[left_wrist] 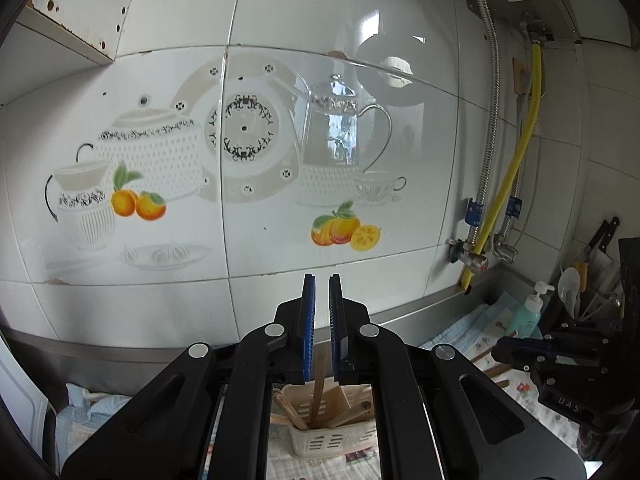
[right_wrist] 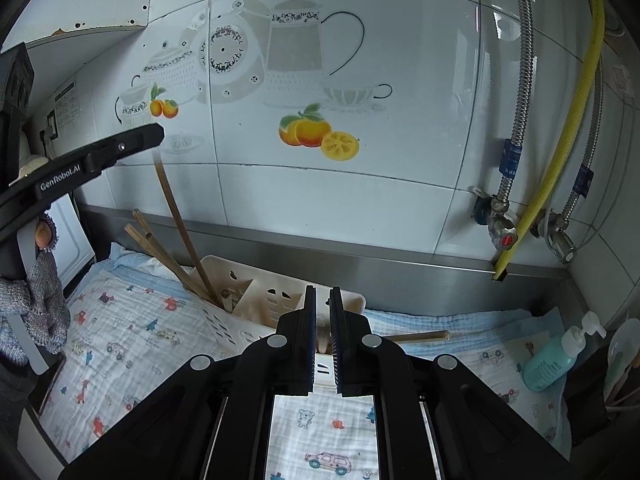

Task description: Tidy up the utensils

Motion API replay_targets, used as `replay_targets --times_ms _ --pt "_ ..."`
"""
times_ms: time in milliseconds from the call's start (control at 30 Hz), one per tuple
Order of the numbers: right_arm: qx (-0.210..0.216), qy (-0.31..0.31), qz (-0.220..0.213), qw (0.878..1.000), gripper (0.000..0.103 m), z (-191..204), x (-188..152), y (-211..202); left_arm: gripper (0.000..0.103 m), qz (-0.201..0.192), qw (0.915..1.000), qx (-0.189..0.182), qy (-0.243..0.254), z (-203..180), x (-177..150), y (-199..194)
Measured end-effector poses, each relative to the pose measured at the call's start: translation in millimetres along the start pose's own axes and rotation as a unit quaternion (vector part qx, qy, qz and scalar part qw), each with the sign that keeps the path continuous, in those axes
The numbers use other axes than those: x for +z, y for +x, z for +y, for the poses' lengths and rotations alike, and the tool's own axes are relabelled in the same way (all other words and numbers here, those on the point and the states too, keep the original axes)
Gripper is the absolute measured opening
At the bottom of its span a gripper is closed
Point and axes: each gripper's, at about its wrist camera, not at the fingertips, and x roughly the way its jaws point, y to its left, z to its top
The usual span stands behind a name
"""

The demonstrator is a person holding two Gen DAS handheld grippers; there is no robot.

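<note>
Wooden chopstick (right_wrist: pixel 176 216) pinched in the left tool (right_wrist: pixel 158 136), tip over the cream holder (right_wrist: pixel 224 272). Right tool (right_wrist: pixel 322 336) closed, empty. Next: lower, release, then fetch the stray chopstick (right_wrist: pixel 416 336) off the cloth.

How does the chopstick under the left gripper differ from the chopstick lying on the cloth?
The chopstick under the left gripper stands steeply with its lower end in the utensil basket; the chopstick on the cloth lies flat outside the basket. The first looks darker brown, the second paler. Both are thin wooden sticks.
</note>
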Motion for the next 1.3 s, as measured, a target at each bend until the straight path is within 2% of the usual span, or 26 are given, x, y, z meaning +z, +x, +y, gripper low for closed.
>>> replay_targets --times_ms 100,133,167,233,300,400,467,500,600,667,800,900,1000,1133,1300 --pt "-0.001 0.002 -0.006 1.0 0.023 0.0 -0.8 -4.0 0.01 0.007 1.0 -0.002 0.003 -1.6 -3.2 -2.1" --pt "-0.001 0.003 -0.008 1.0 0.025 -0.1 -1.0 -5.6 0.017 0.008 1.0 -0.002 0.003 -2.3 -4.1 -3.7" --pt "0.0 0.005 -0.011 1.0 0.029 -0.1 -1.3 -8.1 0.032 0.007 1.0 0.001 0.005 -3.1 -4.9 -6.6" --pt "-0.002 0.005 -0.016 1.0 0.037 0.8 -1.9 -13.4 0.046 -0.001 1.0 0.003 0.006 -4.8 -5.6 -14.9" --pt "-0.005 0.003 -0.022 1.0 0.045 2.8 -2.9 -19.6 0.046 -0.005 1.0 -0.001 0.007 -5.9 -5.9 -24.4" --pt "-0.007 0.002 -0.033 0.999 0.055 6.8 -5.3 -31.4 0.065 -0.014 0.9998 0.004 0.01 -8.3 -8.0 -40.8" --pt "-0.011 -0.002 -0.039 0.999 0.058 11.1 -7.9 -38.5 0.071 -0.019 0.9997 0.001 0.013 -9.4 -10.7 -53.0" --pt "-0.011 -0.003 -0.042 0.999 0.065 13.4 -10.0 -42.3 0.073 -0.022 0.9996 0.004 0.014 -9.6 -12.1 -59.3" --pt "-0.019 -0.006 -0.052 0.998 0.07 21.2 -16.9 -51.5 0.074 -0.029 0.9995 0.004 0.013 -8.5 -17.3 -77.6" --pt "-0.021 -0.005 -0.058 0.998 0.078 25.4 -21.9 -56.6 0.085 -0.034 0.9994 0.005 0.009 -6.0 -20.7 -88.8" --pt "-0.031 -0.007 -0.076 0.997 0.089 38.1 -34.3 -69.0 0.087 -0.044 0.9987 0.023 0.012 -1.6 -32.9 -111.4" --pt "-0.031 -0.006 -0.081 0.996 0.093 46.9 -44.3 -74.8 0.088 -0.038 0.9989 0.025 0.006 4.6 -43.4 -122.8" --pt "-0.048 -0.007 -0.092 0.995 0.095 56.7 -56.7 -80.0 0.091 -0.035 0.9986 0.04 0.002 9.8 -56.0 -133.4" --pt "-0.052 0.004 -0.096 0.994 0.096 62.7 -71.3 -83.0 0.092 -0.023 0.9982 0.055 -0.003 16.3 -73.6 -142.5" --pt "-0.056 0.008 -0.082 0.995 0.096 69.8 -88.8 -79.1 0.092 -0.006 0.9975 0.071 -0.006 19.0 -95.1 -151.5"
